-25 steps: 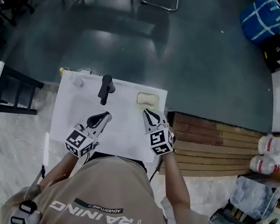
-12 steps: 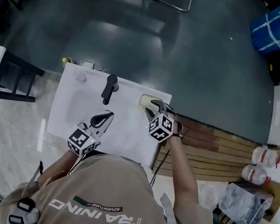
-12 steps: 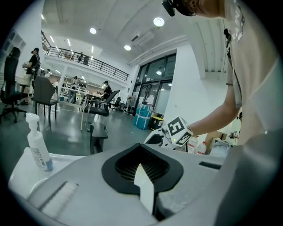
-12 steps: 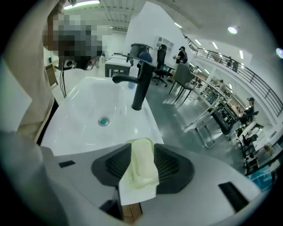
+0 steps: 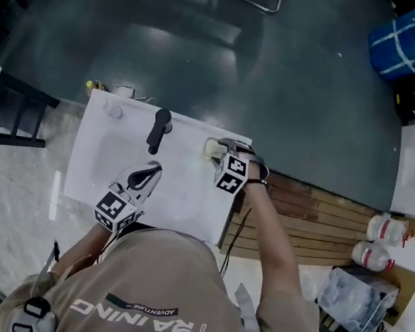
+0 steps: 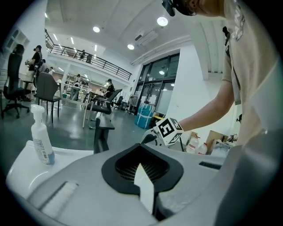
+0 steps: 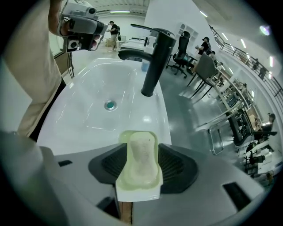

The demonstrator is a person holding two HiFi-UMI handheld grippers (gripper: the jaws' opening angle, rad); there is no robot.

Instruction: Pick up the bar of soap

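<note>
The bar of soap (image 7: 142, 155) is pale and waisted. It lies in a light green dish (image 7: 124, 137) on the right rear corner of the white sink (image 5: 179, 196). From the head view the dish (image 5: 210, 148) is partly hidden by my right gripper (image 5: 226, 145). That gripper (image 7: 142, 170) hangs just over the soap with its jaws opening, one black pad on each side and neither pressing on it. My left gripper (image 5: 141, 179) hovers over the sink's front edge, and its pads (image 6: 142, 165) meet with nothing between them.
A black faucet (image 7: 154, 57) stands behind the basin, whose drain (image 7: 110, 105) is at its middle. A small pump bottle (image 6: 41, 137) is at the sink's far left corner. Wooden slats (image 5: 301, 215) and two jugs (image 5: 379, 242) lie right of the sink.
My right gripper has moved forward from the sink's front right to above the soap dish, and its jaws have spread apart. The left gripper has barely moved.
</note>
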